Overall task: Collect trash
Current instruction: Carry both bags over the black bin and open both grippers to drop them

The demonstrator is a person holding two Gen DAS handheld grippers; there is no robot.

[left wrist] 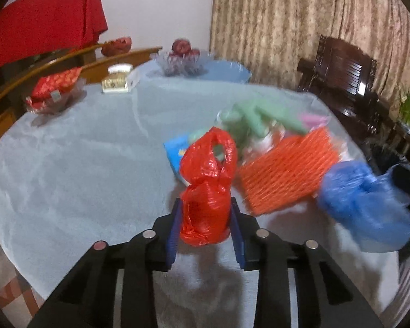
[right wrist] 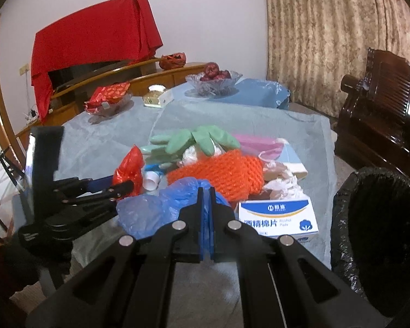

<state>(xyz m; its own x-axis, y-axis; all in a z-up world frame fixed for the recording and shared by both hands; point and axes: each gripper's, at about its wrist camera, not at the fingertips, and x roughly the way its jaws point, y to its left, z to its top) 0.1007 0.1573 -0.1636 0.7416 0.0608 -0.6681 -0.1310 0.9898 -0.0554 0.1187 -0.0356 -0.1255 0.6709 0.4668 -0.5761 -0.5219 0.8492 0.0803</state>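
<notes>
Left hand-held gripper (left wrist: 205, 227) pinching red plastic bag (left wrist: 207, 191) beside orange net (left wrist: 287, 169); right hand-held gripper (right wrist: 205, 213) clamped on blue bag (right wrist: 161, 205), bin (right wrist: 380, 229) waiting right of net

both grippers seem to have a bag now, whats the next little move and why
Probably swing the right gripper over to the black-lined bin and let go. Its jaws are shut on the blue plastic bag, and the bin stands open just off the table's edge. The left gripper has the red plastic bag between its pads and could follow after.
</notes>
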